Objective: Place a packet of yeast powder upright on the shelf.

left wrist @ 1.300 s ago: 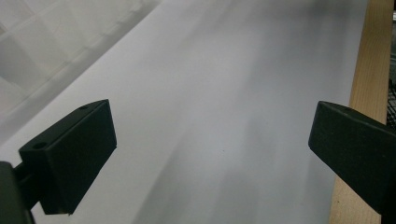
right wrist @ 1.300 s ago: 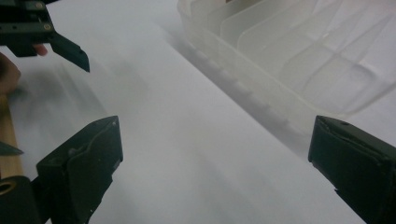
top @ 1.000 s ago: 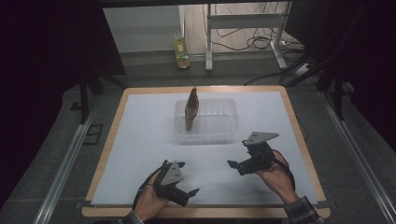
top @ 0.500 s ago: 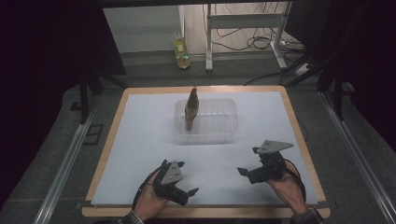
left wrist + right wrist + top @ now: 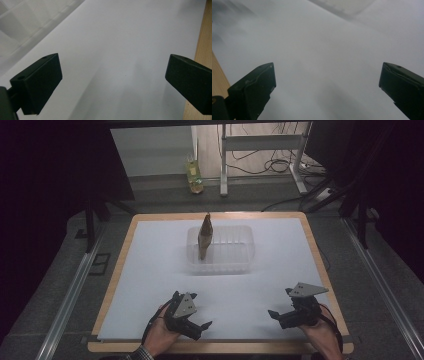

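A clear plastic tray (image 5: 235,262) sits on the white sheet at the middle of the table, with a brown pointed object (image 5: 205,236) standing upright in its left part. My left gripper (image 5: 200,326) rests low near the front edge, left of centre, its jaws wide apart and empty (image 5: 112,77). My right gripper (image 5: 275,314) is near the front right, also open with nothing between its jaws (image 5: 327,82). A corner of the tray (image 5: 22,27) shows at the upper left of the left gripper view.
The white sheet (image 5: 160,270) covers a wooden board whose edge (image 5: 220,347) runs along the front. Behind the table a yellow-green bottle (image 5: 194,170) stands on the floor, with a metal frame and cables beside it. Metal rails flank the table.
My right gripper has drawn back toward the front right corner of the sheet and come lower. The left gripper has stayed in place. The tray and the brown object have not moved.
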